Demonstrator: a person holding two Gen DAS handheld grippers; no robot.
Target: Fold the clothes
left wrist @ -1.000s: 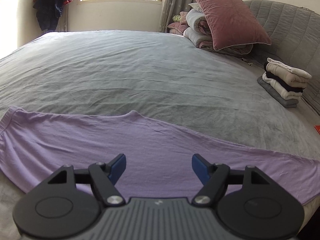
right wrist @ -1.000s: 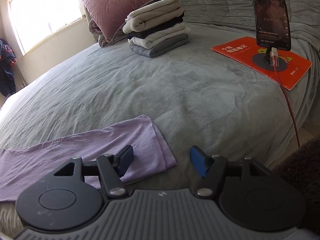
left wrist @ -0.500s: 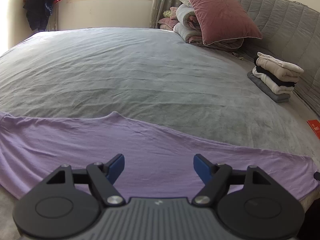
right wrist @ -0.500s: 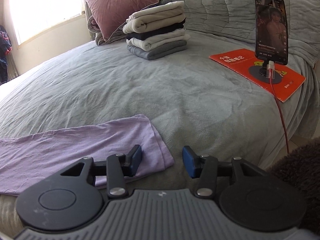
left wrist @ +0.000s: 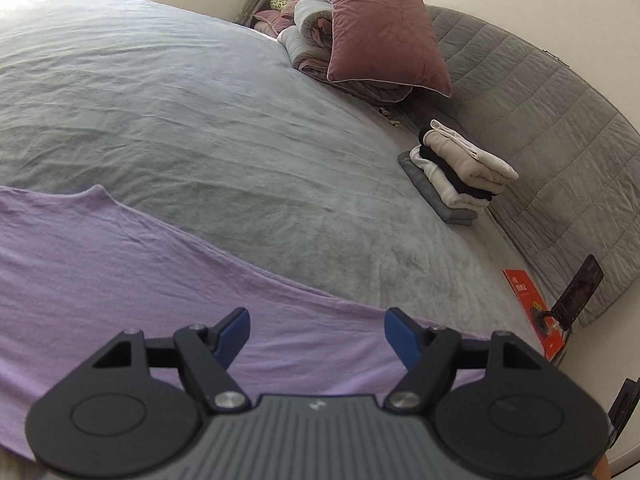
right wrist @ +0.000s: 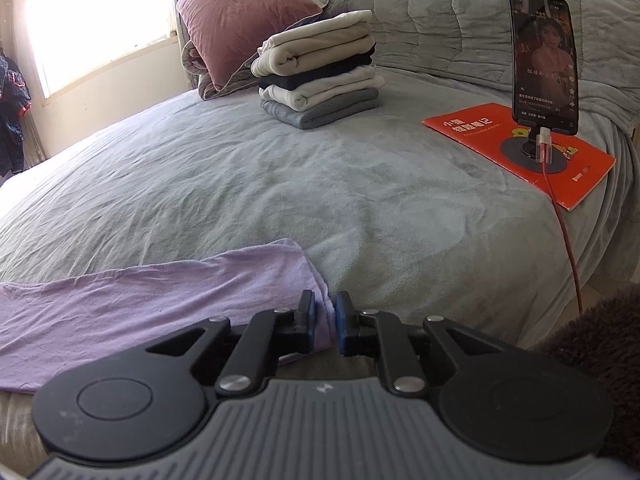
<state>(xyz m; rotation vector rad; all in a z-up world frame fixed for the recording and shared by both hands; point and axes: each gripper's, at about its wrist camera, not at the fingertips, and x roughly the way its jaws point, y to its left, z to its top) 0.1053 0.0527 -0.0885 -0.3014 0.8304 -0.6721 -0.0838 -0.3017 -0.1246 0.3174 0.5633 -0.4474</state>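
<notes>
A lilac garment [left wrist: 120, 280] lies flat along the near edge of the grey bed [left wrist: 200, 120]. My left gripper [left wrist: 316, 336] hovers over its middle, open, nothing between the blue pads. In the right wrist view the garment's right end [right wrist: 160, 300] reaches the bed's edge. There my right gripper [right wrist: 323, 320] has its jaws nearly together on the garment's corner, a strip of lilac cloth showing between the pads.
A stack of folded clothes [right wrist: 320, 76] sits near the quilted headboard [right wrist: 440, 20]. A mauve pillow [left wrist: 384, 28] leans on rolled bedding. A phone on a stand [right wrist: 544, 68] rests on a red booklet [right wrist: 520, 152], with a red cable [right wrist: 568, 248] trailing off the edge.
My right gripper has gone from open to shut on the garment's right corner. The left gripper stayed open and swung its view to the right, toward the headboard.
</notes>
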